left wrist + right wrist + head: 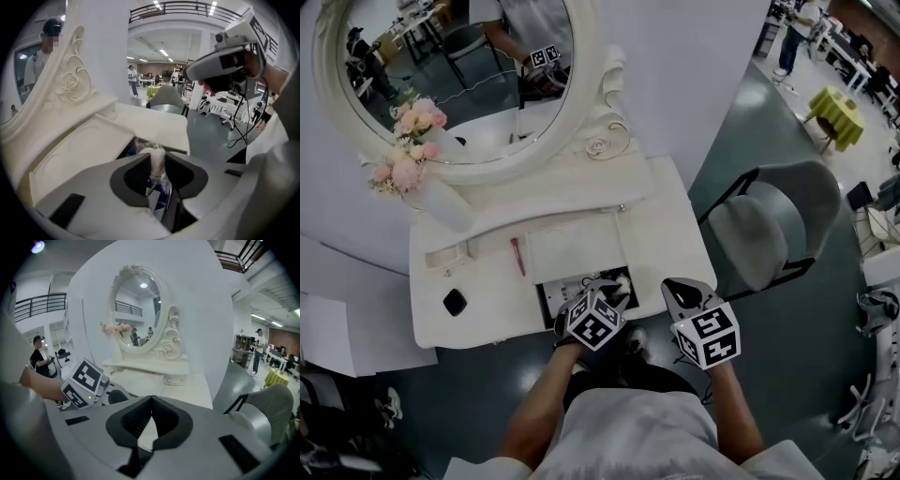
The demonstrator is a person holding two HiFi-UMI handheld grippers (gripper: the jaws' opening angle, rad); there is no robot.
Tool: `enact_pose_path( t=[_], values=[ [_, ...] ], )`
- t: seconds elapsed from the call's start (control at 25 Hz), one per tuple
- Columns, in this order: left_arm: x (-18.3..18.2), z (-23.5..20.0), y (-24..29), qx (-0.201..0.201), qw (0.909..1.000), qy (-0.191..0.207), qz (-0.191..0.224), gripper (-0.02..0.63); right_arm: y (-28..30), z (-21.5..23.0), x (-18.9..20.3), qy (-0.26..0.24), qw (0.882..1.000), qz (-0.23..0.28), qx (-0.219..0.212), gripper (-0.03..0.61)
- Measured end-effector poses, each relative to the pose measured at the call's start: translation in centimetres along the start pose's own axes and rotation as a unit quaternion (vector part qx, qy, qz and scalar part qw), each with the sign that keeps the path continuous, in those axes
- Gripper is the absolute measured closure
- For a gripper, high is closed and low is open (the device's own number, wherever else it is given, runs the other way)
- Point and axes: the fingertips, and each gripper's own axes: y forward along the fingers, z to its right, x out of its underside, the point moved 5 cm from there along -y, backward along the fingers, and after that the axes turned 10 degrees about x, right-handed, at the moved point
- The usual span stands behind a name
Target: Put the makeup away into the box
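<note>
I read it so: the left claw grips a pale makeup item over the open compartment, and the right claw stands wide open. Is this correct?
The right claw is shut, with nothing between its jaws, as the right gripper view shows. The left claw does grip the pale makeup item over the open compartment.

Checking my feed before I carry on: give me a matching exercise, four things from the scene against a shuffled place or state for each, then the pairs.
Things:
1. left tongs
2. right tongs
3. red stick
4. small black object

Places or states:
A. closed, nothing between
B. at the front left corner of the table
C. shut on a pale makeup item over the open box
D. lying on the table, left of the raised lid

Pairs: 1-C, 2-A, 3-D, 4-B.
</note>
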Motion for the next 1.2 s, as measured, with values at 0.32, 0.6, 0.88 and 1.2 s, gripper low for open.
enact_pose_path(
  t=[0.32, 0.6, 0.88, 1.2],
  values=[
    [0.6, -0.4, 1.6, -0.009, 0.9997, 0.007, -0.021, 0.458, 0.7, 0.7, 0.2, 0.007, 1.0, -0.01, -0.009, 0.578],
    [0.3, -0.8, 0.5, 0.011, 0.9996, -0.027, 0.0, 0.385, 1.5, 0.6, -0.6, 0.007, 1.0, -0.01, -0.016, 0.578],
    [-0.3, -0.9, -3.2, 0.002, 0.9977, -0.051, 0.045, 0.38, 2.7, -1.1, -3.0, -0.011, 0.999, 0.002, -0.045, 0.578],
    [-0.1, -3.0, -10.7, -0.102, 0.9813, -0.102, 0.127, 0.397, 4.7, -3.6, -7.1, -0.061, 0.993, 0.025, -0.099, 0.578]
  ],
)
